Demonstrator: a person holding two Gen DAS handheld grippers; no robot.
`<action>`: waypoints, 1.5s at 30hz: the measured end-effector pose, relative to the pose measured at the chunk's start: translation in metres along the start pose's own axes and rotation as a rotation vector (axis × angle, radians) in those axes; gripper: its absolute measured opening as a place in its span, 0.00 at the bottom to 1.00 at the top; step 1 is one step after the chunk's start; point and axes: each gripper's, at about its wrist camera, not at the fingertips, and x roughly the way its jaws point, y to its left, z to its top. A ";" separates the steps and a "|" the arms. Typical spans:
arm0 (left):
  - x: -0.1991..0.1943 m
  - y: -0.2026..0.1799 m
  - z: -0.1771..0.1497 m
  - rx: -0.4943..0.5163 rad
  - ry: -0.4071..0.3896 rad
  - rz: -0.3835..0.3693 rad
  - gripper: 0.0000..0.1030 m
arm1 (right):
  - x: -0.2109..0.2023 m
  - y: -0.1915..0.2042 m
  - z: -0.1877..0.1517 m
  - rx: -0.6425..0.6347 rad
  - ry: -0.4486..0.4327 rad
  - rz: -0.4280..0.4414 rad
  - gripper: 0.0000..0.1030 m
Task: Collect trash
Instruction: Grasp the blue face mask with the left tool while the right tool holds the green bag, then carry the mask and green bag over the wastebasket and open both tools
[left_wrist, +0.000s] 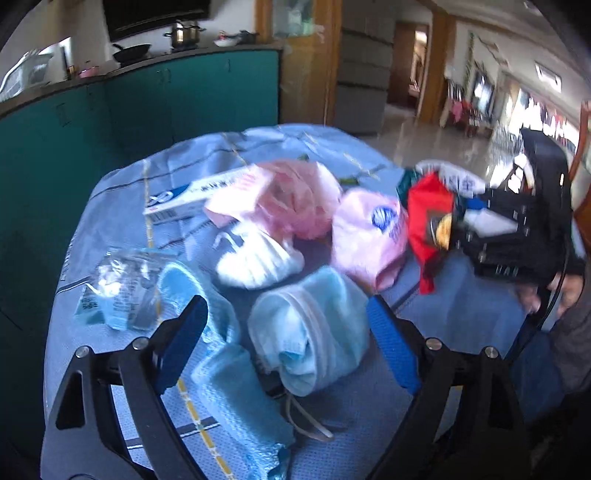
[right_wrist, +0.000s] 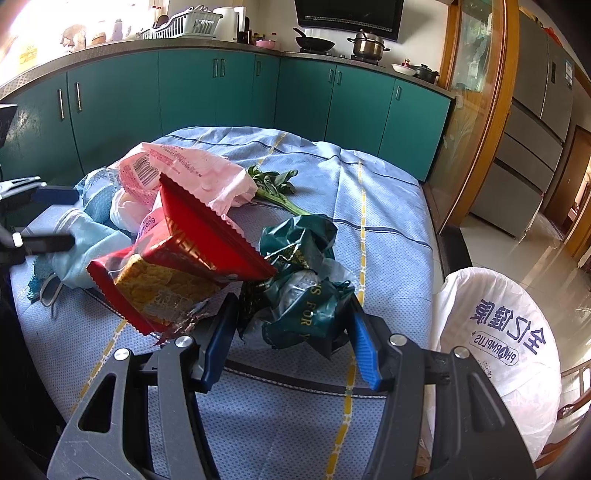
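The left claw (left_wrist: 288, 321) stands wide and released over a pale blue face mask (left_wrist: 314, 332) lying loose between its fingers. The right claw (right_wrist: 291, 325) is clenched on a crumpled dark green bag (right_wrist: 306, 310) printed "S FOR Y". A red snack packet (right_wrist: 184, 258) lies just beside it. At the table (right_wrist: 388, 229) edge stands a white bag (right_wrist: 495, 339) marked "PHARMPLUS", with bare cloth beyond.

The left gripper (left_wrist: 286, 325) was held tilted downward, jaws spread wide, touching nothing. The right gripper (right_wrist: 291, 332) was likewise angled down, its pads closed on a crumpled green bag (right_wrist: 306, 295).
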 end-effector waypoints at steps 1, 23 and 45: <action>0.004 -0.004 -0.001 0.018 0.014 0.004 0.85 | 0.000 0.000 0.000 -0.001 0.001 0.000 0.56; 0.004 -0.002 0.005 0.012 -0.027 -0.004 0.29 | 0.001 0.003 0.000 -0.006 0.001 0.000 0.56; -0.021 0.009 0.011 -0.059 -0.164 0.026 0.29 | -0.003 0.001 -0.001 0.004 -0.013 -0.008 0.56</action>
